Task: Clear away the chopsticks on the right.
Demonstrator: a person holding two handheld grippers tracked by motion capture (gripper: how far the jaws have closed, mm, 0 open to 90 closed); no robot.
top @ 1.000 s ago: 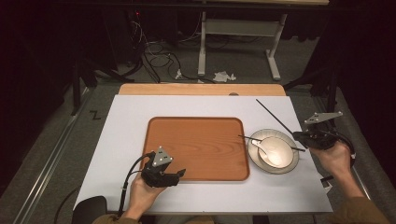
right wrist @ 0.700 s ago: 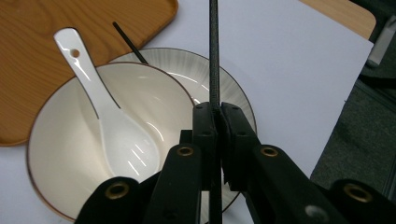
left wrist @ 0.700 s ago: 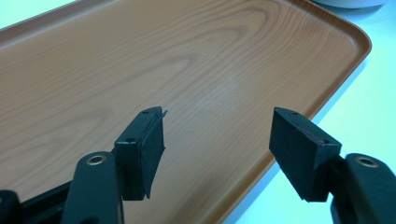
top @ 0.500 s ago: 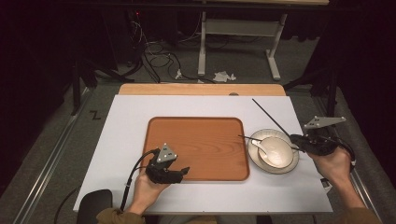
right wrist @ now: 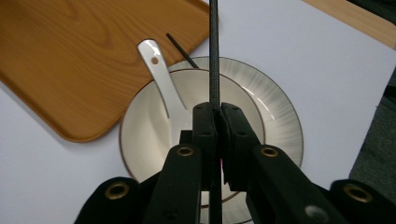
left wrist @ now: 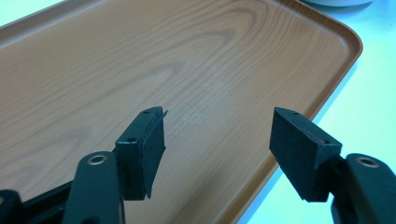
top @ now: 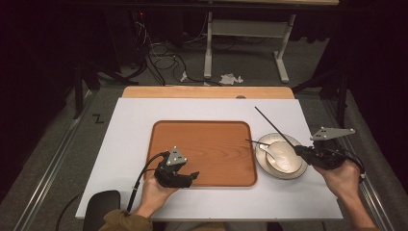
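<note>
— What sort of place is this?
— A lab or test room: a white counter on grey carpet, loose cables trailing behind it (quite a tangle), a metal desk frame, dark surroundings.

Dim room — grey carpet, cables, desk frame.

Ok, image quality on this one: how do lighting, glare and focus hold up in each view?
High view: table evenly lit, surroundings falling to near black, picture soft. Left gripper view: a pale sheen on the tray, wood grain crisp, jaws slightly soft. Right gripper view: the spoon catches a bright highlight, the chopstick reads sharp, the nearest gripper parts blur.
</note>
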